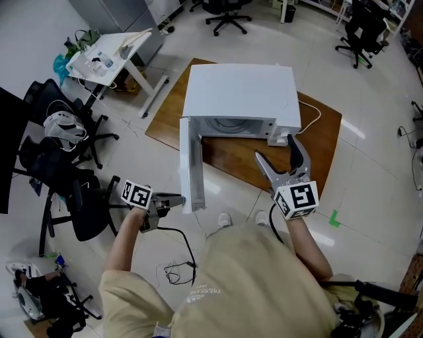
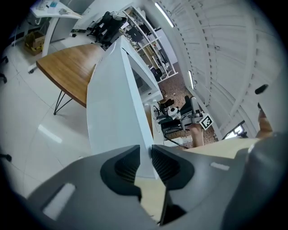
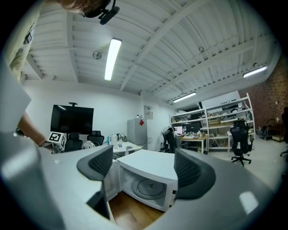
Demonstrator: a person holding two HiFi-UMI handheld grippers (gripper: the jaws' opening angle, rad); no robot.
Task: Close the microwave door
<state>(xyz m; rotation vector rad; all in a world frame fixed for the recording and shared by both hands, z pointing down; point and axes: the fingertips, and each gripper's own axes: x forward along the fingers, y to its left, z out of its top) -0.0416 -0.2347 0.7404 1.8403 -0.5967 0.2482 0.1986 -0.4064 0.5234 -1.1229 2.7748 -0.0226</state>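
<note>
Only the left gripper view shows the left hand-held gripper (image 2: 146,162) seemingly pinching the door (image 2: 112,103) edge. In the right gripper view, the right hand-held gripper (image 3: 145,166) stands spread and empty before the microwave (image 3: 152,161)

A wooden tabletop (image 1: 320,142) stands on a pale floor (image 1: 377,178). Black chairs (image 1: 228,13) stand beyond it, a white desk (image 1: 109,51) to its left, and green tape (image 1: 334,219) nearby.

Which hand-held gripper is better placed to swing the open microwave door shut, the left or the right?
Left. The left hand-held gripper clamps the free edge of the microwave door; the right hand-held gripper stands open and empty before the microwave.
</note>
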